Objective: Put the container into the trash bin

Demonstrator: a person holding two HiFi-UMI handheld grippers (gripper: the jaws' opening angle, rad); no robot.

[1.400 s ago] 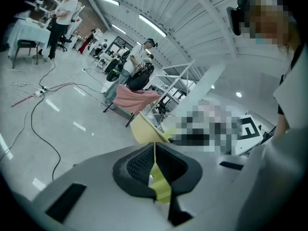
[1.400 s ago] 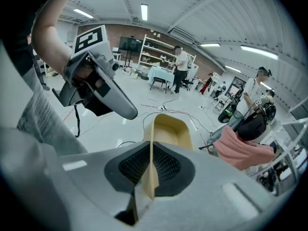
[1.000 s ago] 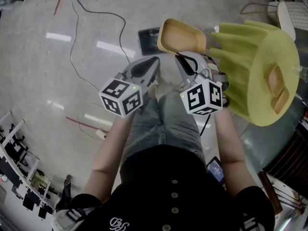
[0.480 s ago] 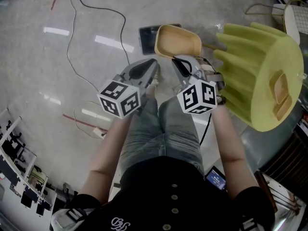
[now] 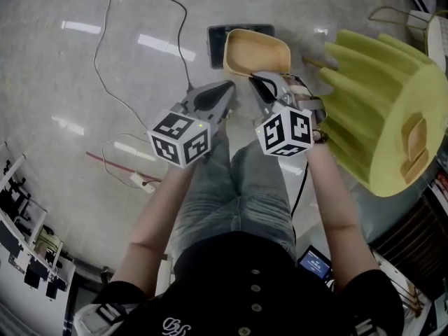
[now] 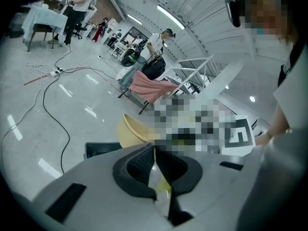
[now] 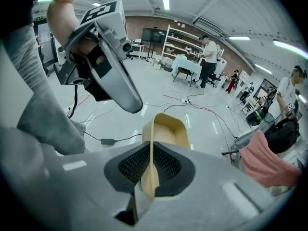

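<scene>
The container (image 5: 255,51) is a tan, shallow plastic tub held out in front of me above the floor. My right gripper (image 5: 260,81) is shut on its near rim, and the right gripper view shows the thin wall pinched between the black pads (image 7: 152,165), with the tub (image 7: 168,129) stretching away. My left gripper (image 5: 225,89) hangs just left of it, jaws shut with nothing in them (image 6: 155,165); the tub (image 6: 130,131) shows beyond its tips. A dark rectangular bin (image 5: 225,37) stands on the floor, partly hidden under the tub's far edge.
A large yellow-green ribbed stool (image 5: 381,110) stands close on the right. Black cables (image 5: 105,40) and a red cord (image 5: 115,163) run over the glossy grey floor at left. My jeans-clad legs (image 5: 238,180) are below the grippers. People, tables and shelves stand far off.
Both grippers have sunk toward the floor together, the right one still carrying the tub. The tub now overlaps more of the dark bin.
</scene>
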